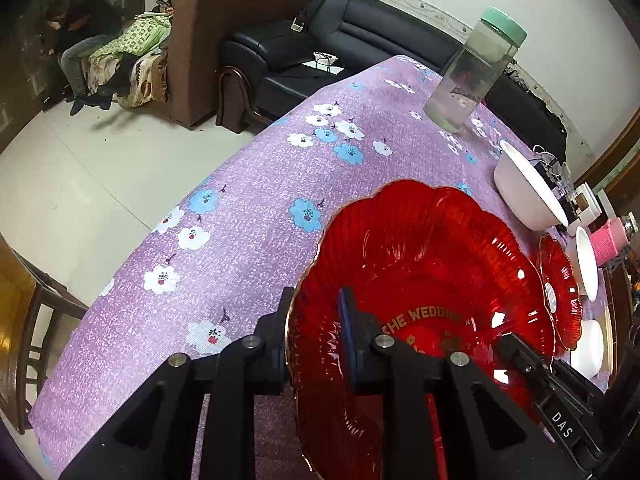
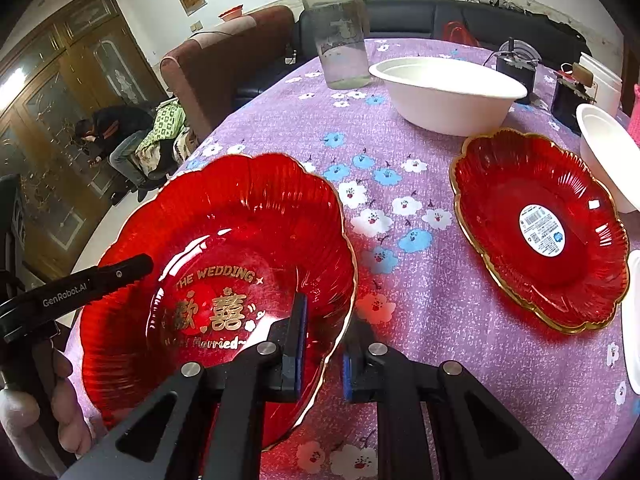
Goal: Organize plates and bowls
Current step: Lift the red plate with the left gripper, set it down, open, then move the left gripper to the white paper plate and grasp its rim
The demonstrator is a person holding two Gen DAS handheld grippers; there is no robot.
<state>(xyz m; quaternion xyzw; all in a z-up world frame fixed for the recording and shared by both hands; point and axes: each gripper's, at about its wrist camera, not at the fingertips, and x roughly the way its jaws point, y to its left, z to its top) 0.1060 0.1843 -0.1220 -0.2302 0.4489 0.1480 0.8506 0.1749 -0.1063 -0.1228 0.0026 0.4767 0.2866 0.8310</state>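
A large red scalloped wedding plate [image 2: 224, 240] with gold lettering is held tilted above the purple floral tablecloth. My left gripper [image 1: 316, 340] is shut on its rim, one finger on each side. My right gripper [image 2: 323, 356] is shut on the opposite rim of the same plate [image 1: 432, 264]. A second red plate [image 2: 540, 232] with a white sticker lies flat to the right. A large white bowl [image 2: 448, 92] stands behind it. A smaller white bowl [image 2: 604, 148] sits at the right edge.
A clear bottle [image 2: 336, 28] with a green lid stands at the table's far side. Small black devices [image 2: 516, 64] and a pink object sit at the far right. Sofas and a seated person are beyond the table [image 1: 240, 208].
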